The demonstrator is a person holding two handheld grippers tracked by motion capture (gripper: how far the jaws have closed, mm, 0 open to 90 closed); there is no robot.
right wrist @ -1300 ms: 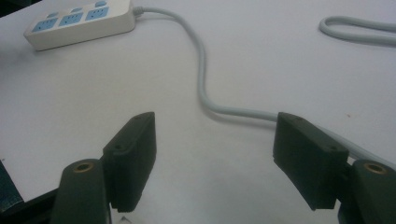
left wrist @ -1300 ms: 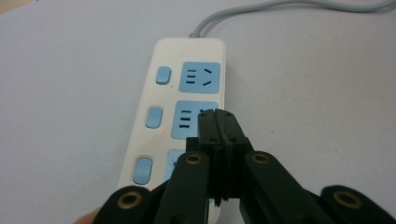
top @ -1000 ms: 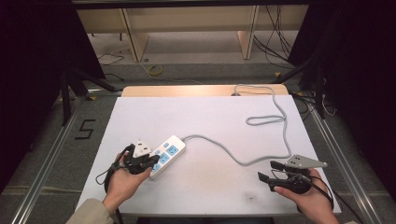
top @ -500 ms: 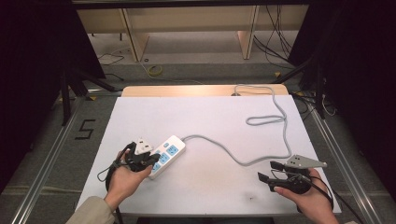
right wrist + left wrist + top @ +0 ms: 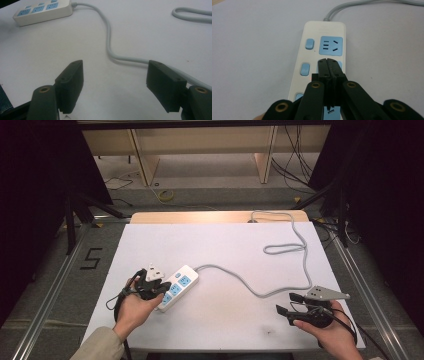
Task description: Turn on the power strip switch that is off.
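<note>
Down at the near edge of the white table [image 5: 220,250], the person's right hand [image 5: 332,332] held the right gripper [image 5: 289,304] low over the surface, its jaws spread wide with nothing between them. In the right gripper view the right gripper [image 5: 113,82] framed bare tabletop, and the grey cable [image 5: 110,37] ran just past the tip of one jaw.

Over on the near left, the left hand [image 5: 132,307] had the left gripper [image 5: 159,289] right on the power strip [image 5: 177,286]. The left gripper view settled it: the left gripper [image 5: 329,65] had its jaws pressed together, tips resting over the middle of the power strip [image 5: 322,52], between the blue buttons [image 5: 309,44] and the blue sockets [image 5: 331,46]. Whether the tips actually touched the casing could not be told.

From the strip's far end the cable [image 5: 260,290] snaked right across the table, swung up the right side, doubled into a loop [image 5: 284,248], then climbed off the far edge. Beyond the table stood wooden shelving legs [image 5: 145,162] on a grey floor.
</note>
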